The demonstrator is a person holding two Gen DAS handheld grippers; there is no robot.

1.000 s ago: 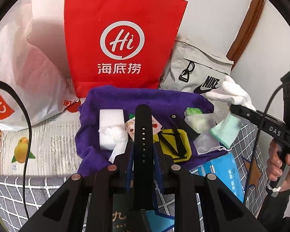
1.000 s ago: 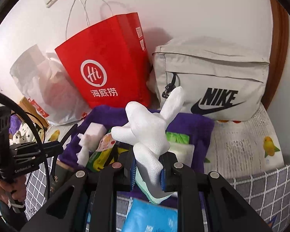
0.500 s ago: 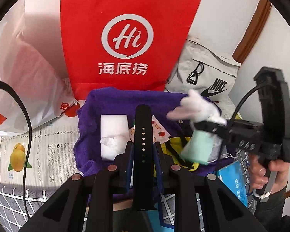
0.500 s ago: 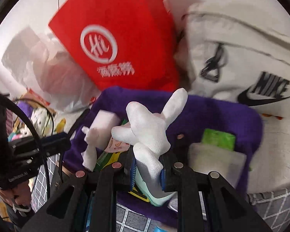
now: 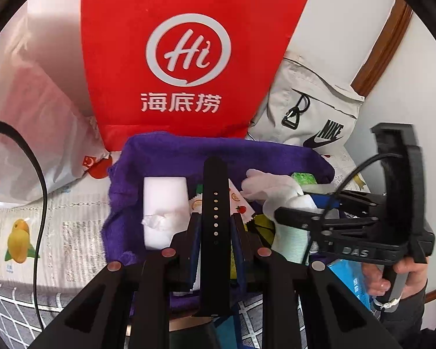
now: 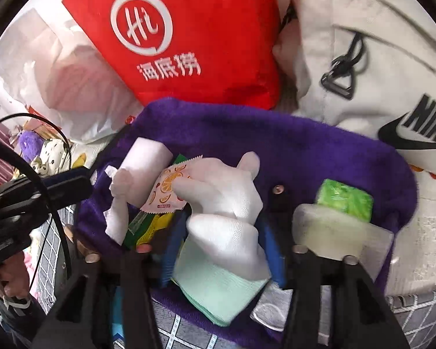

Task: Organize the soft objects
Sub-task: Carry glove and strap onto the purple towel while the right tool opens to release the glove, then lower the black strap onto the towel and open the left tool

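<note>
A purple towel (image 5: 165,157) (image 6: 305,145) lies spread with small soft things on it. My left gripper (image 5: 215,221) is shut on a black perforated strap (image 5: 215,192) that stands up between the jaws. My right gripper (image 6: 221,244) has its jaws spread with a white glove with a mint cuff (image 6: 226,203) lying loose between them, low over the towel; it also shows in the left wrist view (image 5: 276,189). A white sponge block (image 5: 164,200) (image 6: 145,157), an orange-print sachet (image 6: 168,189), a green packet (image 6: 346,200) and a clear pouch (image 6: 331,229) lie on the towel.
A red paper bag (image 5: 189,58) stands behind the towel, a white plastic bag (image 5: 29,122) to its left, a grey Nike bag (image 5: 314,110) to its right. A blue packet (image 5: 351,276) lies at the front right on the checked cover.
My right gripper has come down and left over the towel with the glove, and its jaws have opened wider around it. My left gripper has moved slightly closer, still holding the strap.
</note>
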